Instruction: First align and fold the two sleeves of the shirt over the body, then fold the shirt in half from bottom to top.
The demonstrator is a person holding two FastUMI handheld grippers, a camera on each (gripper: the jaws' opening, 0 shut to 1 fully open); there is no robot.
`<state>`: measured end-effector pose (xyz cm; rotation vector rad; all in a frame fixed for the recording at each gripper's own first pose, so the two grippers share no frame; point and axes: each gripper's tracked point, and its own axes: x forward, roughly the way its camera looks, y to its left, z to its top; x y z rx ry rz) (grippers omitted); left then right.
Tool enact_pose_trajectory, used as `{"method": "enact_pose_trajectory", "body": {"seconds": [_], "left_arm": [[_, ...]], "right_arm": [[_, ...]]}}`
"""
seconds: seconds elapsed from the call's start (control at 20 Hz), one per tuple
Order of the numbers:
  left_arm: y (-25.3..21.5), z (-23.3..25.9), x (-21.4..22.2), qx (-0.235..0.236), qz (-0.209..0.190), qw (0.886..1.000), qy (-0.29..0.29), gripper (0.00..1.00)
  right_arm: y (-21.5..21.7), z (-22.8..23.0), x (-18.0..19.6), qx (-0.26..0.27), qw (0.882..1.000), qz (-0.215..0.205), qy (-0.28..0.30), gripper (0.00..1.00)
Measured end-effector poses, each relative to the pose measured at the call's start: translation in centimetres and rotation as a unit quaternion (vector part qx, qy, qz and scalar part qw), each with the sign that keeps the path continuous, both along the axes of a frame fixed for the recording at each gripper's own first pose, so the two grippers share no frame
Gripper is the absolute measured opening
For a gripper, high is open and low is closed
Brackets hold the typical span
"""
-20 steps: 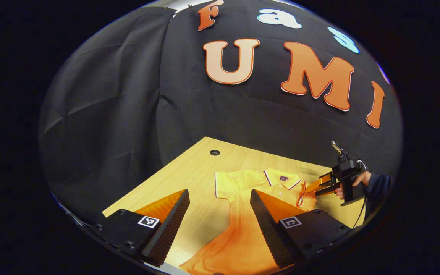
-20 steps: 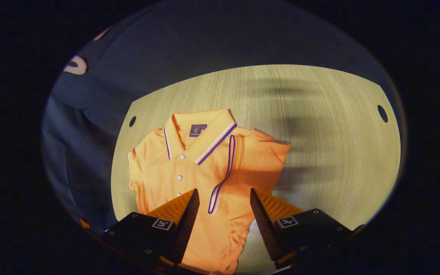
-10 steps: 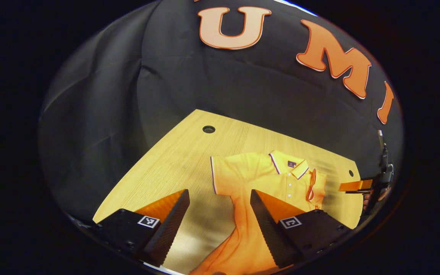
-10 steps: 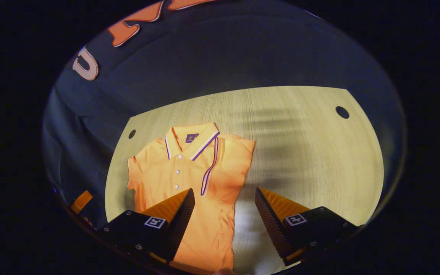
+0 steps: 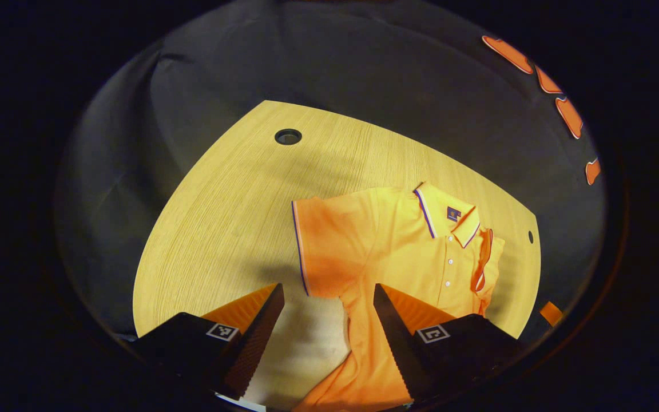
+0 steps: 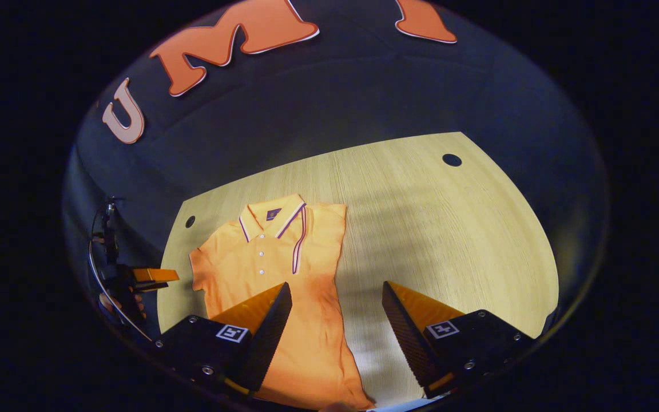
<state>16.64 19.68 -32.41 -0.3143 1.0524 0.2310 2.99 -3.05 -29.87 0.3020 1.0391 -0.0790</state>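
Jaws apart, both grippers (image 5: 328, 294) (image 6: 336, 292) above shirt (image 6: 275, 269).

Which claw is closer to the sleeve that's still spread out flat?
The left claw: the unfolded sleeve lies just ahead of its open fingers. The right claw hovers open over the shirt's opposite, already folded side.

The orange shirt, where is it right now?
The orange shirt lies flat on the wooden table, toward the left in the right gripper view, collar pointing at the black cloth wall.
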Motion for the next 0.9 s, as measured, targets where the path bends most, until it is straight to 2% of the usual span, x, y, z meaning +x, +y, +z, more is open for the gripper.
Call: {"method": "enact_pose_trajectory", "body": {"seconds": [0.35, 0.65, 0.7, 0.8, 0.9], "left_arm": [[2.5, -5.4, 3.5, 0.012, -0.016, 0.996, 0.084, 0.96], [2.7, -7.8, 4.5, 0.031, -0.032, 0.992, 0.122, 0.95], [2.6, -8.1, 4.7, 0.031, -0.030, 0.991, 0.126, 0.93], [2.4, -8.5, 4.7, 0.032, -0.026, 0.991, 0.131, 0.80], [2.1, -8.5, 4.9, 0.035, -0.031, 0.991, 0.124, 0.80]], "right_arm": [[0.0, 1.3, -5.8, -0.027, 0.998, -0.055, -0.024, 0.97], [0.7, 1.4, -8.9, -0.040, 0.995, -0.085, -0.030, 0.97], [0.5, 1.5, -9.4, -0.045, 0.995, -0.087, -0.032, 0.97], [0.3, 1.5, -10.0, -0.055, 0.994, -0.091, -0.035, 0.97], [0.6, 1.4, -10.4, -0.055, 0.993, -0.096, -0.037, 0.97]]}}
